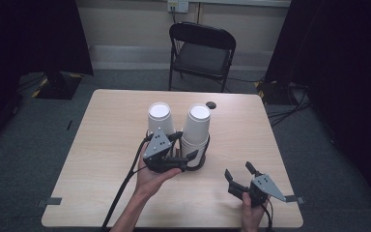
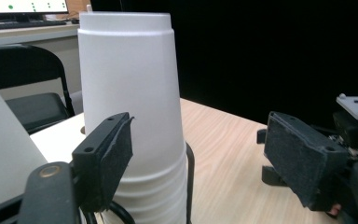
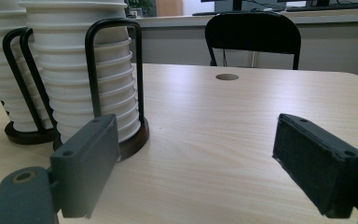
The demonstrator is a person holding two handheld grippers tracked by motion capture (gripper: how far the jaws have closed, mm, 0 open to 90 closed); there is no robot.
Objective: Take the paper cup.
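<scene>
Two cup stacks near table (image 1: 101, 145) centre, upturned in black wire holders: left stack (image 1: 160, 118), right stack (image 1: 195, 126). Left gripper (image 1: 186, 158) at 6 o'clock of them, jaws released, flanking right stack's top cup (image 2: 130, 93) without pressing. Right gripper (image 1: 239, 174) resting at 4 o'clock, spread wide, holding nothing. Likely foam: light, crushable, slick, nested tight. Best pinched gently on sidewall above next rim, then lifted straight up

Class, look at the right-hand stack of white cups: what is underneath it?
The right-hand stack of cups stands upside down on a dark round base with black wire loops. The base's middle is covered by cups.
</scene>
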